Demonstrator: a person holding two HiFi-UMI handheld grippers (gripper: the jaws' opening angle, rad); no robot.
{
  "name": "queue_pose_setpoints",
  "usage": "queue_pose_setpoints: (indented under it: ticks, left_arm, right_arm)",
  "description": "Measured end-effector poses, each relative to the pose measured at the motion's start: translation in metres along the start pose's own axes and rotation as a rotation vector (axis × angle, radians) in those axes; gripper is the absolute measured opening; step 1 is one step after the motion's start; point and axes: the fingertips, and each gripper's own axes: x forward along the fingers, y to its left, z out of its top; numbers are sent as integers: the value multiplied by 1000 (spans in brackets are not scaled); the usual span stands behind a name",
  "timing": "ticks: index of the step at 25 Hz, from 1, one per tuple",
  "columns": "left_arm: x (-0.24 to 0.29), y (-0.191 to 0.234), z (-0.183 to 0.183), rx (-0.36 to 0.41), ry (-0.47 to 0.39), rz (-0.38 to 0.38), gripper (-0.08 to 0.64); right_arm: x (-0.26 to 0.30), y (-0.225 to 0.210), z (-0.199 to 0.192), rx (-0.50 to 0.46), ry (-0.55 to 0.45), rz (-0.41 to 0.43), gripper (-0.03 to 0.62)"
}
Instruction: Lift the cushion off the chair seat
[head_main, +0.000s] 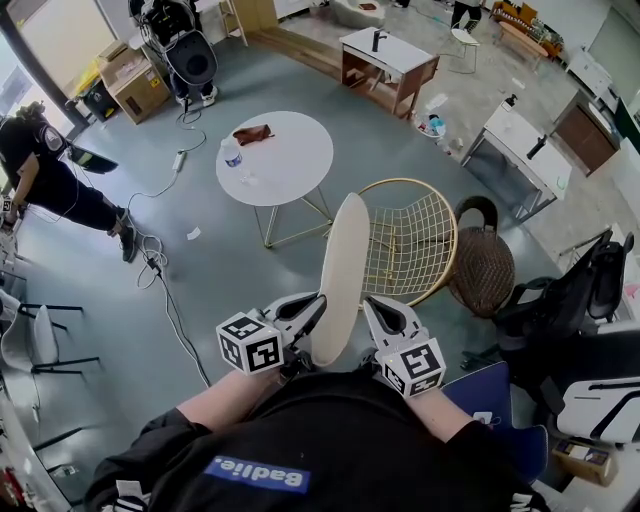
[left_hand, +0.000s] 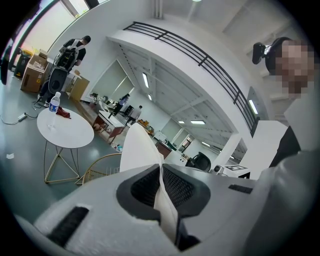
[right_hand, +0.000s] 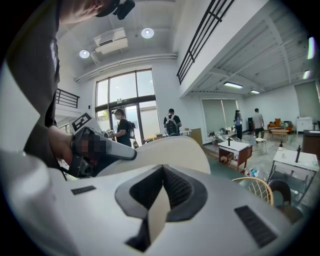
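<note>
A cream round cushion (head_main: 341, 262) is held up on its edge, clear of the gold wire chair (head_main: 412, 243) behind and to the right of it. My left gripper (head_main: 308, 322) is shut on the cushion's lower left rim, and my right gripper (head_main: 374, 318) is shut on its lower right rim. In the left gripper view the cushion (left_hand: 138, 149) rises from between the closed jaws of the left gripper (left_hand: 162, 191). In the right gripper view the cushion (right_hand: 172, 152) runs left from the right gripper (right_hand: 158, 202), whose jaws pinch its edge. The chair seat shows bare wire.
A white round table (head_main: 292, 168) with a water bottle (head_main: 232, 153) and a brown object (head_main: 253, 133) stands beyond the chair. A brown wicker seat (head_main: 484, 266) and a black office chair (head_main: 578, 298) are at the right. A person (head_main: 48, 178) stands far left; cables (head_main: 170, 300) lie on the floor.
</note>
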Motion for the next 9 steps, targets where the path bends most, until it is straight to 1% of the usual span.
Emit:
queue_pose_setpoints:
  ticks: [9]
  left_arm:
    - [-3, -2, -6, 1, -2, -3, 32]
  right_arm:
    - [-5, 3, -5, -2, -3, -8, 28]
